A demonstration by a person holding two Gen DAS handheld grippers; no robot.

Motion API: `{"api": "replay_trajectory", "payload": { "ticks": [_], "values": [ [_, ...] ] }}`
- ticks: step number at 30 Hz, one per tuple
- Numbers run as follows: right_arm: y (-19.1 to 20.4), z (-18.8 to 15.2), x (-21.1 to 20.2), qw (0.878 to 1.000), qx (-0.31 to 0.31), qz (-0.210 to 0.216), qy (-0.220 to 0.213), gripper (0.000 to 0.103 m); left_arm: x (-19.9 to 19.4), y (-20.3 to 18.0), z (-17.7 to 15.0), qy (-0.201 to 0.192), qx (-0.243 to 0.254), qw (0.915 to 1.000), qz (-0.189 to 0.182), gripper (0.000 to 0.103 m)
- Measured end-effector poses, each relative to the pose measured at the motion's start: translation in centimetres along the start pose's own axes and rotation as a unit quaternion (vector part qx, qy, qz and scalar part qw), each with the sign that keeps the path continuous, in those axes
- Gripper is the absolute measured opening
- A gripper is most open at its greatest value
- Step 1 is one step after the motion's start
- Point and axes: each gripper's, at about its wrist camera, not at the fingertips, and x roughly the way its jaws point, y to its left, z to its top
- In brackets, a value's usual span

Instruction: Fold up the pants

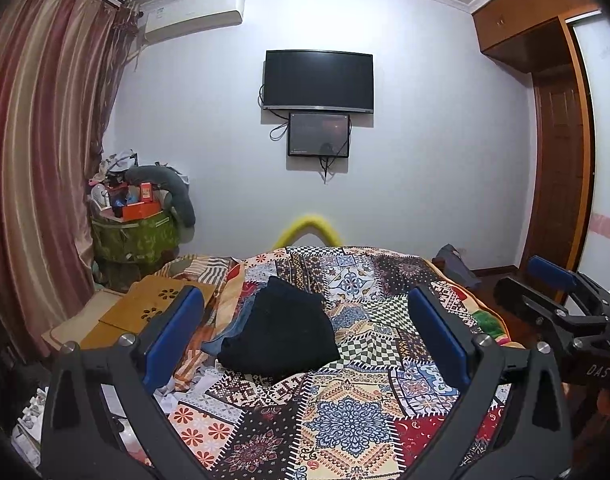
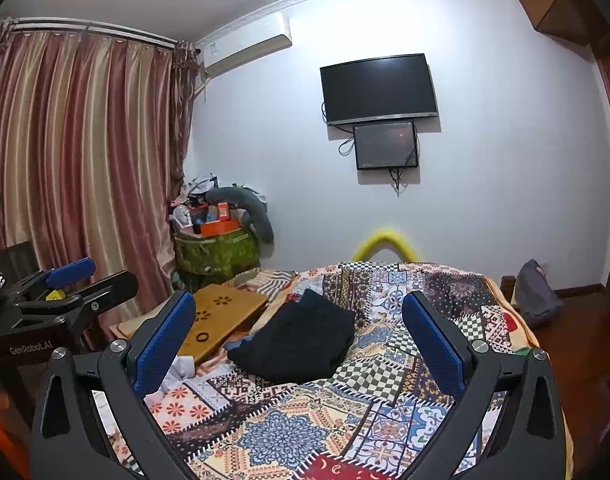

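Note:
Dark folded pants lie in a compact pile on the patchwork bedspread, on top of a blue garment. They also show in the right wrist view. My left gripper is open and empty, held above the bed short of the pile. My right gripper is open and empty too, also held back from the pile. The right gripper appears at the right edge of the left wrist view, and the left gripper at the left edge of the right wrist view.
A wooden lap table lies on the bed's left side. A green hamper piled with clutter stands by the curtain. A TV hangs on the far wall. A wooden wardrobe is at the right.

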Motion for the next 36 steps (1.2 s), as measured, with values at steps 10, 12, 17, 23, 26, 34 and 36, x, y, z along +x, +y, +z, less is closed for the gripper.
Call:
{"api": "replay_trajectory", "payload": {
  "ticks": [10, 12, 17, 23, 26, 34, 36],
  "values": [
    [-0.13, 0.15, -0.05, 1.000, 0.004, -0.002, 0.001, 0.102, -0.04, -0.16, 0.15, 0.001, -0.003, 1.0000, -0.002, 0.103],
    [-0.23, 0.20, -0.06, 1.000, 0.004, -0.002, 0.000, 0.102, -0.06, -0.16, 0.25, 0.000, -0.003, 1.0000, -0.002, 0.103],
    [-0.22, 0.19, -0.28, 1.000, 0.006, -0.004, -0.003, 0.102, -0.09, -0.44, 0.33, 0.003, 0.002, 1.0000, -0.004, 0.103],
    [-0.05, 0.37, -0.45, 1.000, 0.004, -0.007, -0.007, 0.102, -0.27, -0.55, 0.37, 0.004, 0.001, 0.9999, -0.012, 0.103],
    [0.02, 0.38, -0.44, 1.000, 0.004, -0.009, -0.007, 0.102, -0.33, -0.48, 0.33, 0.005, 0.001, 0.9999, -0.013, 0.103],
    [0.14, 0.31, -0.55, 1.000, 0.003, -0.013, -0.008, 0.102, -0.33, -0.52, 0.31, 0.009, 0.000, 0.9997, -0.021, 0.103],
    [0.15, 0.32, -0.53, 1.000, 0.004, -0.013, -0.007, 0.102, -0.36, -0.55, 0.27, 0.008, 0.001, 0.9998, -0.020, 0.103]
  ]
}}
